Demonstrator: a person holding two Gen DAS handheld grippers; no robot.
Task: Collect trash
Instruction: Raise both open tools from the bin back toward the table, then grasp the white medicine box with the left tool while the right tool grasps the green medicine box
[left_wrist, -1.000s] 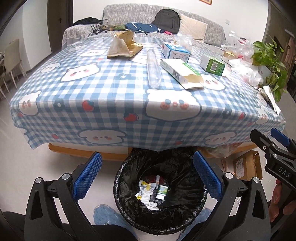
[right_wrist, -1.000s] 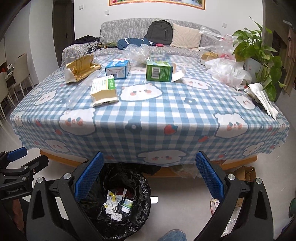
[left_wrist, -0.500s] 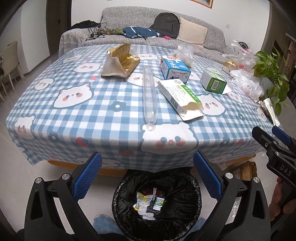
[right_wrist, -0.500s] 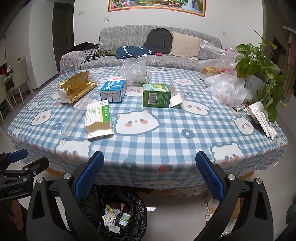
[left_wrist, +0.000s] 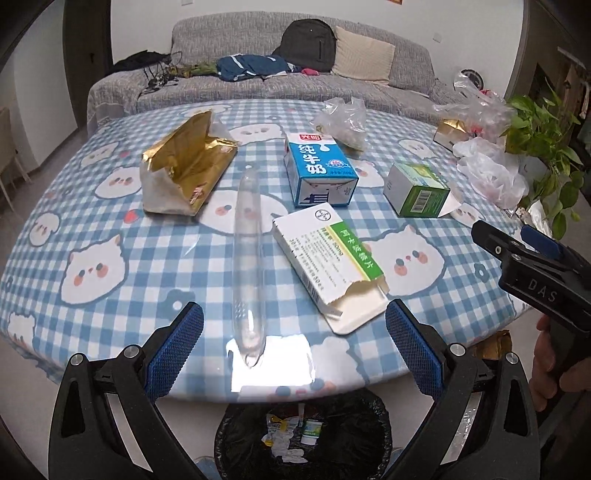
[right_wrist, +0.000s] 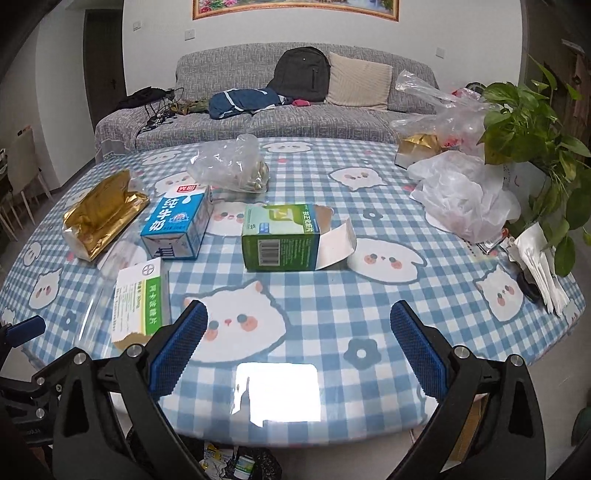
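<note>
**Both claws spread over the littered worktop**

My worktop (left_wrist: 110, 236) wears a blue-and-white checked cloth with cat faces; a grey sofa (right_wrist: 258, 122) stands behind it. Below the near edge sits a black-lined trash bin (left_wrist: 236, 439) holding scraps and a small bottle. My left claw (left_wrist: 293, 345) is spread wide, empty, with the clear plastic tube (left_wrist: 248, 258) lying between its tips and the white-and-green torn medicine box (left_wrist: 328, 262) just right. My right claw (right_wrist: 297, 345) is likewise agape, the green opened carton (right_wrist: 280, 238) ahead, well apart
</note>
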